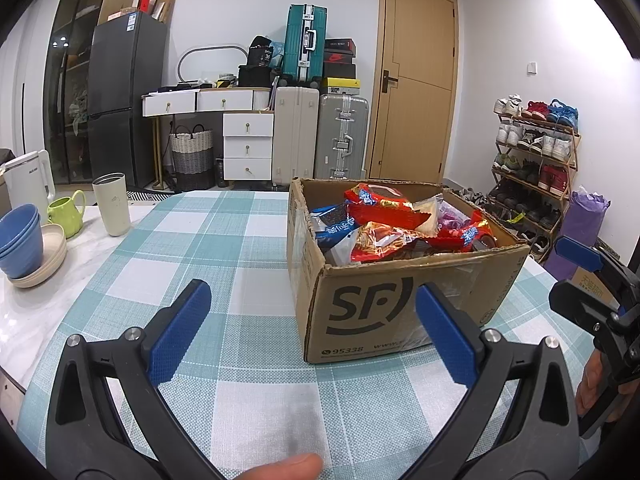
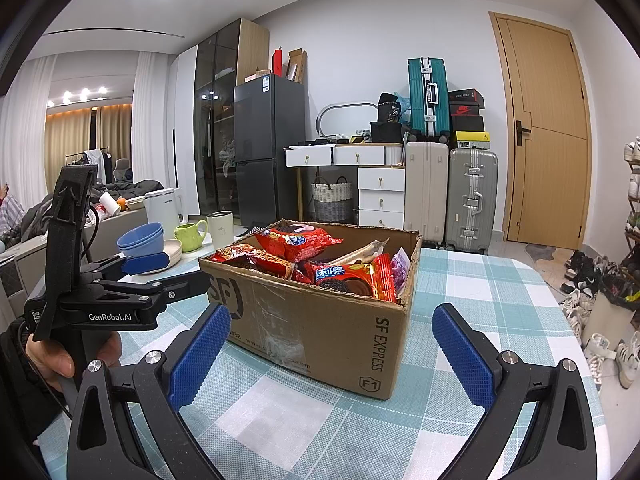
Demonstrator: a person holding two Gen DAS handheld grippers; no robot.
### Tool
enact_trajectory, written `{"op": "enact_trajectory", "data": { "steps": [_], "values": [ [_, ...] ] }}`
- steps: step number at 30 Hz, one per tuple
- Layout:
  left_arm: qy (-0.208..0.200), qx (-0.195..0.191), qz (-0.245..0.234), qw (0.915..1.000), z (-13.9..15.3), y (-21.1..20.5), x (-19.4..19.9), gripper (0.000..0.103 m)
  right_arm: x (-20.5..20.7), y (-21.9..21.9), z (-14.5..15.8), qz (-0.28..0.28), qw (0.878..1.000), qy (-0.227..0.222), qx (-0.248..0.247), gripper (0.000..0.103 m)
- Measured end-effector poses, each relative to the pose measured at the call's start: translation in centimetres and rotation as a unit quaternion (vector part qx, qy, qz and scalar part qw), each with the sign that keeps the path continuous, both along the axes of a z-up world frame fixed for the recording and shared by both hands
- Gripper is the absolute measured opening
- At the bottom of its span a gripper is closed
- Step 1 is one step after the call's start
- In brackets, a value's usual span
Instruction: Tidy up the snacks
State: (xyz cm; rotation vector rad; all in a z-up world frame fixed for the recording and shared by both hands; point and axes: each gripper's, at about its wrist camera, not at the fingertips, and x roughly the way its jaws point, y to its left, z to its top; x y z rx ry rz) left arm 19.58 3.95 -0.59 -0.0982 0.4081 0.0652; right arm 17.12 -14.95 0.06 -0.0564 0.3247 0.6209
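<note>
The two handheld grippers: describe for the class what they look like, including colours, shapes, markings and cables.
Each gripper is a black frame with two curved arms, silver pivot bolts and blue ribbed finger pads. The left gripper, seen from the side in the right wrist view, carries white "GenRobot.AI" lettering, a black strap and a thin dark cable. The right gripper looks the same build. A dark sleeve covers the left wrist.

The cardboard box [image 2: 320, 320] walls hide the lower snack packets [image 2: 344, 276]; their small print is unreadable.

Each gripper [image 1: 314, 332] is built from black plastic arms, fitted with blue textured pads [image 2: 464, 354] and silver screws [image 2: 507, 357]. "GenRobot.AI" is printed in white on the left gripper [image 2: 146, 270]; a black strap is fastened to it.
</note>
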Motion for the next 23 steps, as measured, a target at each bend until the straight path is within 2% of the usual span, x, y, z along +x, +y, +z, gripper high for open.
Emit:
{"op": "enact_trajectory", "data": {
  "steps": [23],
  "values": [
    [0.0,-0.002,0.001,1.0,0.1,0.1,-0.14,0.102,0.0,-0.01,0.04,0.0,1.0,0.0,0.0,0.103]
  ]
}}
